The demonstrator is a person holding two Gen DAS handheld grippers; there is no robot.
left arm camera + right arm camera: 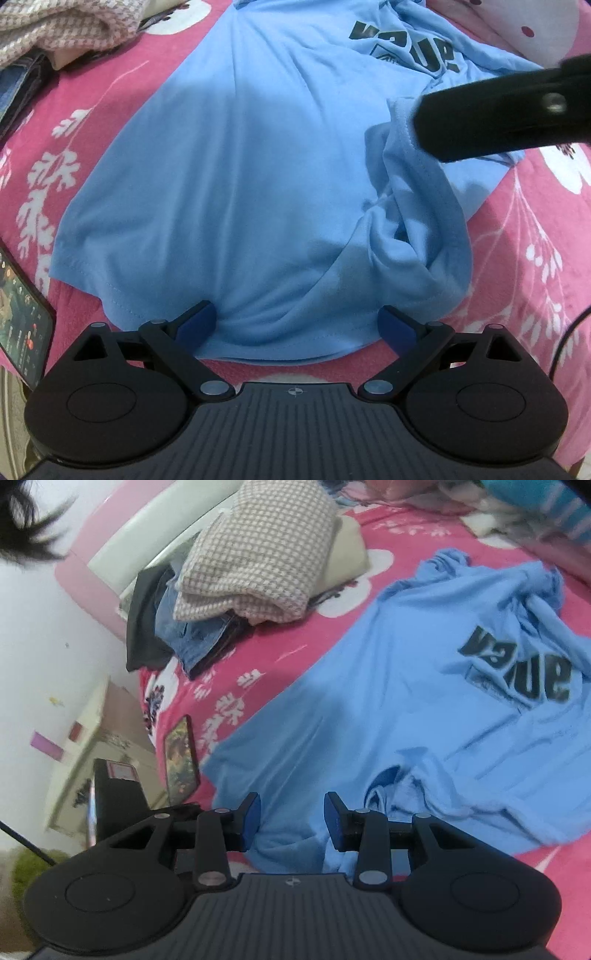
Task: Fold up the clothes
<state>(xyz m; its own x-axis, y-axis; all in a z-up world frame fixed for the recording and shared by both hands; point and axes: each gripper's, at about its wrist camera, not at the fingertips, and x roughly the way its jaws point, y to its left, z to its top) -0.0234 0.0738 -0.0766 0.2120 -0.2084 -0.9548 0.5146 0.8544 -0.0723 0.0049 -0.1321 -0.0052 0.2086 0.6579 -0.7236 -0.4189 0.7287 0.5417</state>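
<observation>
The blue shirt (236,177) fills the middle of the frame, spread on the pink bed (110,88) with one side flipped in, so most folds are left. The left gripper (295,325) is wide and empty over the hem. The right gripper (291,819) is partly apart, holding nothing.

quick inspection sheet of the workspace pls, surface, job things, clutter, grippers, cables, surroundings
surface: pink floral bedspread
job's things: blue t-shirt spread out, printed part folded over, right edge bunched
clutter: pile of clothes topped by a checked fabric; phone by the shirt's corner
grippers: left gripper open over the shirt's hem; right gripper open, nothing between the pads
cables: dark cable on the bedspread
surroundings: white wall, low cabinet
</observation>
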